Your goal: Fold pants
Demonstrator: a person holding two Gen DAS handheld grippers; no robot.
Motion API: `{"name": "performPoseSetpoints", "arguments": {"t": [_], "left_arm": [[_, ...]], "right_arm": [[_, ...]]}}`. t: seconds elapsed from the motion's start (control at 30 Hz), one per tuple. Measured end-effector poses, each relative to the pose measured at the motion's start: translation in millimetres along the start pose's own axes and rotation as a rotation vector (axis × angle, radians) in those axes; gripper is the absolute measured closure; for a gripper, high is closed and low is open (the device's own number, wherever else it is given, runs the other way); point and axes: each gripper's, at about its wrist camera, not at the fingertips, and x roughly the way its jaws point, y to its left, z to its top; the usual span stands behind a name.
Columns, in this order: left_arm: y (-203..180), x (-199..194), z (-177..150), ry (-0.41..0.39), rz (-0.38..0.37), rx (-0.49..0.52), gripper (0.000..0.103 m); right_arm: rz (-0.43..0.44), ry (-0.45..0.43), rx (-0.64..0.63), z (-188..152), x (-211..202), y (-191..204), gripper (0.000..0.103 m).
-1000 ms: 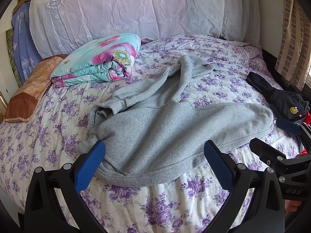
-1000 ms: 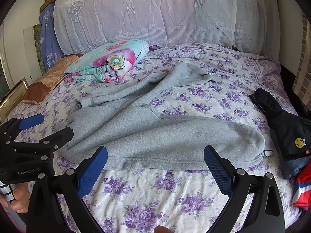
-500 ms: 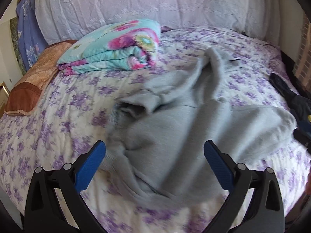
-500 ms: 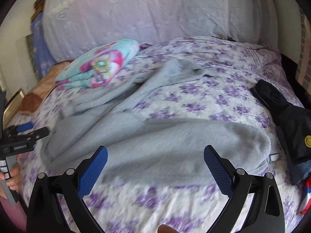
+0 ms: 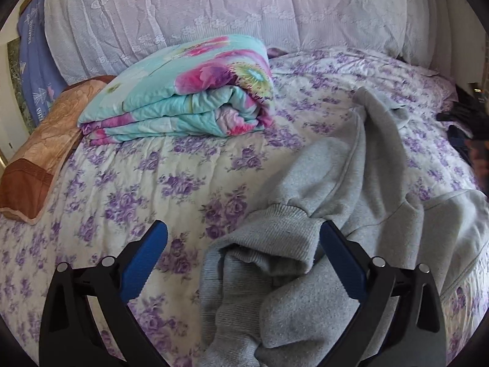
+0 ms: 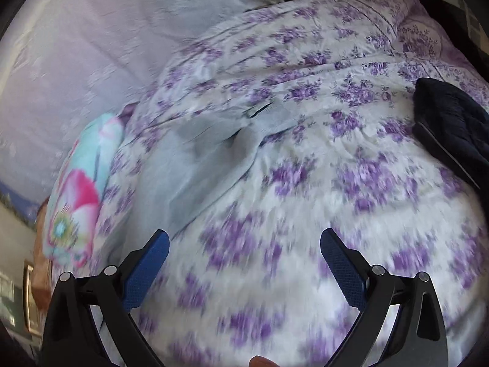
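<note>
Left wrist cam sits low and close, facing the headboard; right one's tilted, blurry; both catch the folded turquoise floral quilt (image 5: 183,91) (image 6: 79,189).

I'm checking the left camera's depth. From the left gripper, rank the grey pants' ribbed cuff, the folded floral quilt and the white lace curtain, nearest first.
1. Ribbed cuff of the grey pants: right between the open fingers of the left gripper.
2. Folded floral quilt: farther up the bed, left of centre.
3. White lace curtain: behind the quilt, at the bed's head.

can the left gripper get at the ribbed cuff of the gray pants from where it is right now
Probably yes. The left gripper is open, and the cuff lies right between its fingers with nothing over it, only purple-flowered bedspread alongside.
</note>
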Motion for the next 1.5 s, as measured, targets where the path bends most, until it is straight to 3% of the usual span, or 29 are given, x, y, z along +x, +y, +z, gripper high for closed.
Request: {"name": "performPoseSetpoints", "arguments": {"t": [0.17,0.23,0.47,0.5,0.53,0.57,0.63,0.77,0.9,0.97,1.0,1.1,1.13,1.23,1.3,1.4,1.5], "left_arm": [[0,0,-4,-0.025,-0.048,0.011,0.005],[0,-1,-5,-0.022,-0.074,0.011,0.005],[-5,4,-9,-0.012,-0.066,0.038,0.005],[-5,5,-9,-0.010,-0.062,0.041,0.005],[-5,6,-10,-0.008,-0.055,0.042,0.005],[-5,7,-10,-0.006,-0.050,0.042,0.005],[-4,10,-11,0.000,-0.047,0.041,0.005],[-5,13,-13,0.011,-0.042,0.046,0.005],[-6,11,-12,0.011,-0.062,0.046,0.005],[-6,11,-12,0.010,-0.056,0.042,0.005],[-5,12,-11,0.015,-0.050,0.035,0.005],[3,11,-7,0.025,-0.034,-0.006,0.005],[9,8,-5,0.019,-0.033,-0.034,0.005],[37,-8,0,-0.026,-0.029,-0.149,0.005],[55,-14,1,-0.056,0.009,-0.211,0.005],[71,-16,-2,-0.067,0.048,-0.250,0.005],[81,-18,-5,-0.066,0.065,-0.266,0.005]], "right_arm": [[0.004,-0.048,-0.023,20,54,6,0.006],[0.043,-0.072,-0.033,20,67,9,0.006],[0.080,-0.085,-0.057,17,100,17,0.007],[0.079,-0.088,-0.075,18,103,21,0.024],[0.077,-0.077,-0.093,18,105,24,0.062],[0.069,-0.057,-0.108,19,108,26,0.079],[0.060,-0.065,-0.123,17,104,28,0.093],[0.044,-0.153,-0.157,11,57,28,0.095],[0.049,-0.270,-0.150,-3,-30,7,0.096],[0.006,-0.298,-0.146,-16,-63,-10,0.095],[-0.048,-0.264,-0.140,-25,-73,-21,0.092],[-0.210,-0.051,-0.043,-53,-78,-51,0.052],[-0.223,-0.024,-0.024,-66,-84,-54,0.052],[-0.073,-0.006,-0.172,-106,-109,-7,0.049],[0.111,0.013,-0.311,-131,-119,47,0.042],[0.406,0.122,-0.430,-160,-112,126,0.042],[0.505,0.276,-0.431,-174,-69,181,0.040]]}}
